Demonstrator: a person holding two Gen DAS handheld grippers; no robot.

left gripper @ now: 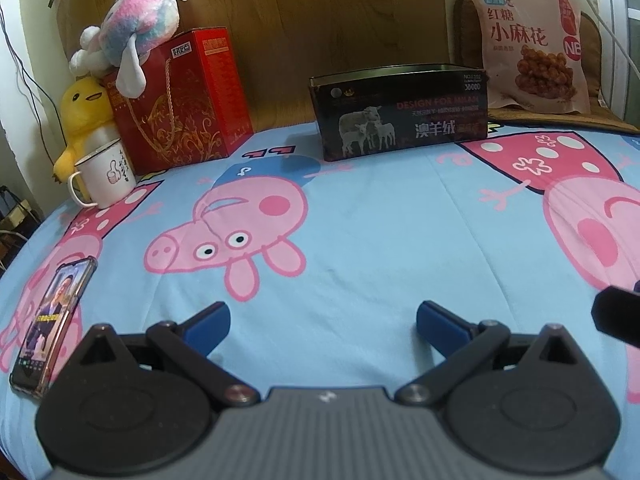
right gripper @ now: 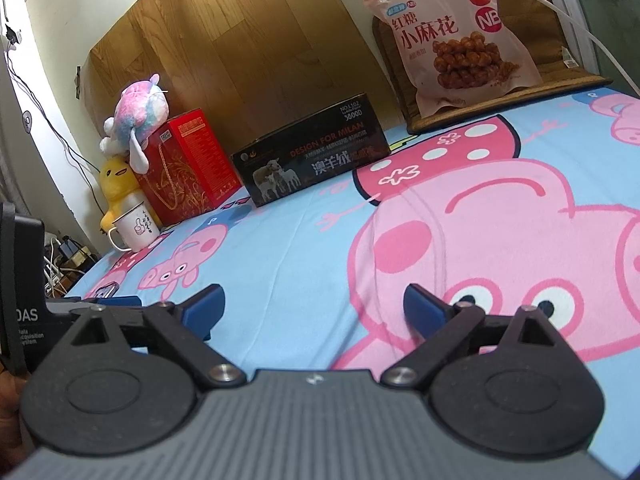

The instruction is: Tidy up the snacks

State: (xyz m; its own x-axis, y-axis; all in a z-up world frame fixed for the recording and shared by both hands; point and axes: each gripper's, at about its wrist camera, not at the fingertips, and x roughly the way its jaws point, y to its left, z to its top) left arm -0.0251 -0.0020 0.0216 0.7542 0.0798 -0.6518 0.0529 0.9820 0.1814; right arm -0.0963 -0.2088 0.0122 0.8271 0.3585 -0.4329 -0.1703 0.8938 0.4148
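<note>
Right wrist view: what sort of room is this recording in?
Most likely a bedroom, with a bed as the work surface: a cartoon-pig bedsheet covers it, plush toys sit at the far edge, and a wooden board stands behind like a headboard.

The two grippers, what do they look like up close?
Both match. The left gripper and right gripper each have blue finger pads on black linkage arms with silver pivot screws, round black housings and a ribbed grey body bearing a small white logo. White lettering marks a black unit at the right view's left edge.
</note>
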